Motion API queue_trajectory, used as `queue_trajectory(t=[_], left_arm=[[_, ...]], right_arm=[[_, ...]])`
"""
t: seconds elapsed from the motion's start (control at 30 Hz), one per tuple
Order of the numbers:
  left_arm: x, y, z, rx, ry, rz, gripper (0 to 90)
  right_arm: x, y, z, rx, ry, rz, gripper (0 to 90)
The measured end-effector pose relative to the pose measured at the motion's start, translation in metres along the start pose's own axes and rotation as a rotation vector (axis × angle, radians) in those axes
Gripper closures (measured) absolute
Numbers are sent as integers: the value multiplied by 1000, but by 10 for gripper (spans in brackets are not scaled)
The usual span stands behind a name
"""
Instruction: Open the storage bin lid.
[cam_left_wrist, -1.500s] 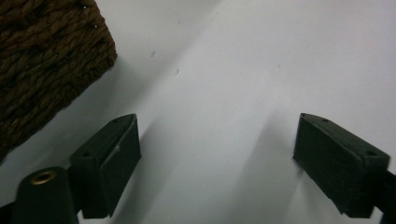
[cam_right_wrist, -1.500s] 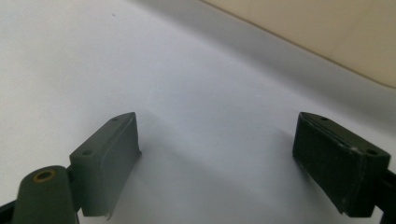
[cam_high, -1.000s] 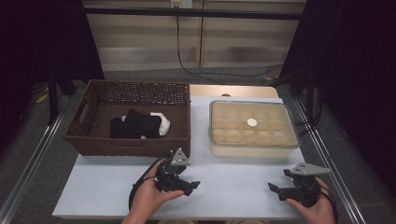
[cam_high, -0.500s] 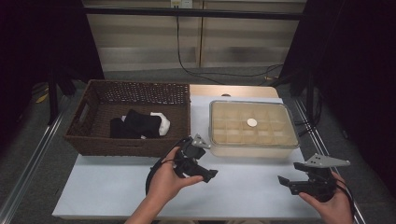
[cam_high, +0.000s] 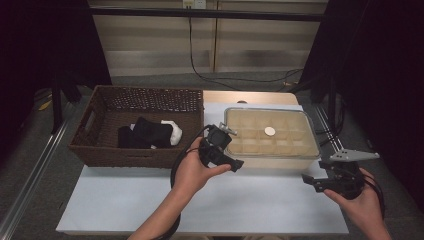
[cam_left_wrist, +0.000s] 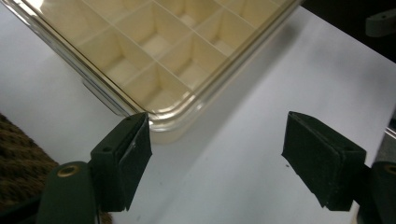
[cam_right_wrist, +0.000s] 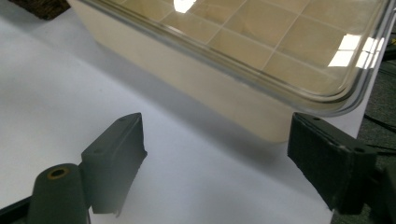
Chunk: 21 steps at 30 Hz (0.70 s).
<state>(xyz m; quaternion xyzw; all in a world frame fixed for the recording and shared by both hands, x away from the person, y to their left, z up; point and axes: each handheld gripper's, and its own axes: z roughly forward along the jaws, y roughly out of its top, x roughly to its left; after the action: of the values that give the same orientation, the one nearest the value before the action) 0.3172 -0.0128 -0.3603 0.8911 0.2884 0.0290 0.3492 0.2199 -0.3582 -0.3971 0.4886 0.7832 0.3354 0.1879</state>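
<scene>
Both of your grippers are closing in on the clear-lidded compartment box (cam_high: 271, 135), which sits on the white table (cam_high: 125, 200) just right of the wicker basket (cam_high: 140, 125), so the step in hand looks like taking hold of its lid or the box itself. Your left gripper (cam_high: 227, 159) hovers at the box's near left corner with its jaws wide apart and nothing between them; in the left gripper view one pad (cam_left_wrist: 135, 158) sits just beside the lid's rounded corner (cam_left_wrist: 173, 114). Your right gripper (cam_high: 312, 181) hangs off the near right corner, jaws likewise spread and empty. For a clean grip, set each pair of pads square across the lid's rim rather than on the curve of a corner, where the smooth plastic may slip, and bring both sides in evenly so the box does not skate over the table. A small white round piece (cam_high: 269, 131) shows in one compartment, so keep the box level. The basket, holding black and white cloth (cam_high: 150, 133), stands close on the left and could crowd your left hand (cam_high: 192, 172)
</scene>
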Motion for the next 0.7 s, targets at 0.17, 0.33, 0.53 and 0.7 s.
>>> queue_trajectory(t=[0.17,0.33,0.53,0.7], left_arm=[[10,17,1,-12,49,-50,235],[21,26,10,5,83,-108,238],[32,33,25,22,95,-158,240],[40,37,40,39,113,-213,243]], right_arm=[[-16,14,8,-13,-25,21,186],[-27,23,15,-10,-68,41,186],[-35,32,25,-4,-99,65,187],[-43,40,32,-7,-125,92,188]])
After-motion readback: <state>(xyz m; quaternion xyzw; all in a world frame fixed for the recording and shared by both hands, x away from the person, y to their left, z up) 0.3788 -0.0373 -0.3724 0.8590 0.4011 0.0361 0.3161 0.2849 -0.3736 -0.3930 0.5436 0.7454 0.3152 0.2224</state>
